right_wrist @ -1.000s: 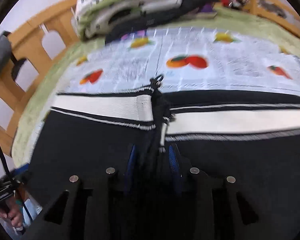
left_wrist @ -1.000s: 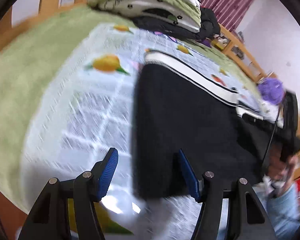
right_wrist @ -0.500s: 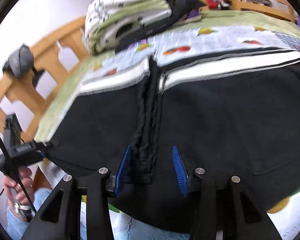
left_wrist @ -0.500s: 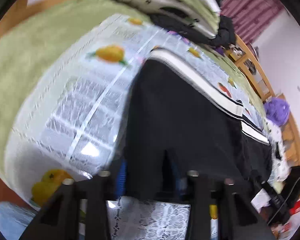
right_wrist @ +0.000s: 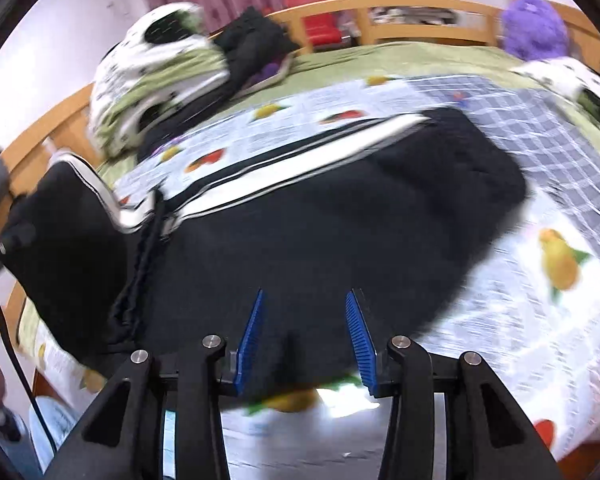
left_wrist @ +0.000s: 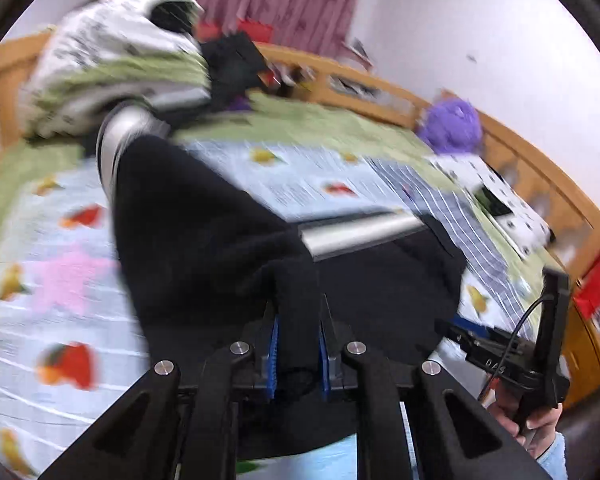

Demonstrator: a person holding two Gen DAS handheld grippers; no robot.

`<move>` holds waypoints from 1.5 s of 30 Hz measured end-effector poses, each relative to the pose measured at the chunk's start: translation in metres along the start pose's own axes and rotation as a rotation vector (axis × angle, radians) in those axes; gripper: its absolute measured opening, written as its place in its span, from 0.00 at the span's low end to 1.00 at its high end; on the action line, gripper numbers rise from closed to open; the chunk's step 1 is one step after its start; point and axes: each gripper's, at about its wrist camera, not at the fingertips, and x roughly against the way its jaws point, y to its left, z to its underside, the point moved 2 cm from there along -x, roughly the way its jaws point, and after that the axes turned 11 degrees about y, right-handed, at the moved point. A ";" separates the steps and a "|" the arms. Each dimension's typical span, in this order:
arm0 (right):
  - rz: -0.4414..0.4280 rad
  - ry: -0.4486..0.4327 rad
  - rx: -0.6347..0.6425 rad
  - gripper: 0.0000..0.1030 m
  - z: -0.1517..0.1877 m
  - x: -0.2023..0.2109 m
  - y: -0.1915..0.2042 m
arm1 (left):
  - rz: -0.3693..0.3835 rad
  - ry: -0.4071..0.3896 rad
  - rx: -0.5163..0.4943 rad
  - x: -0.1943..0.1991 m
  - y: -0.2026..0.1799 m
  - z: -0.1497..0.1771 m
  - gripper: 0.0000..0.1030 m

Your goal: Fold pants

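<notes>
Black pants with a white-striped waistband lie on a fruit-print bed sheet. My left gripper is shut on a bunch of the black pants fabric and lifts one side up and over. That lifted part also shows at the left of the right wrist view. My right gripper is open, its blue pads over the near edge of the pants, holding nothing. It also shows in the left wrist view.
Folded bedding and dark clothes are piled at the back of the bed. A purple plush toy sits by the wooden bed rail. A checked cloth lies to the right.
My left gripper closed on the pants edge and lifted it up over the rest. My right gripper let go of the drawstring fold, opened, and moved right along the near edge.
</notes>
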 end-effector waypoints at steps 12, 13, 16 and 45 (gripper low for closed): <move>-0.134 0.018 0.011 0.48 0.007 0.010 -0.004 | 0.176 0.140 0.063 -0.021 0.012 0.018 0.52; -0.164 0.022 0.020 0.49 0.002 0.007 0.005 | 0.141 0.124 0.053 -0.014 0.013 0.020 0.58; -0.253 0.035 0.033 0.54 -0.015 -0.008 0.033 | 0.022 0.091 0.053 0.007 0.031 0.024 0.58; 0.014 0.080 0.104 0.09 -0.131 0.011 -0.091 | 0.100 0.173 0.112 -0.036 0.008 0.002 0.58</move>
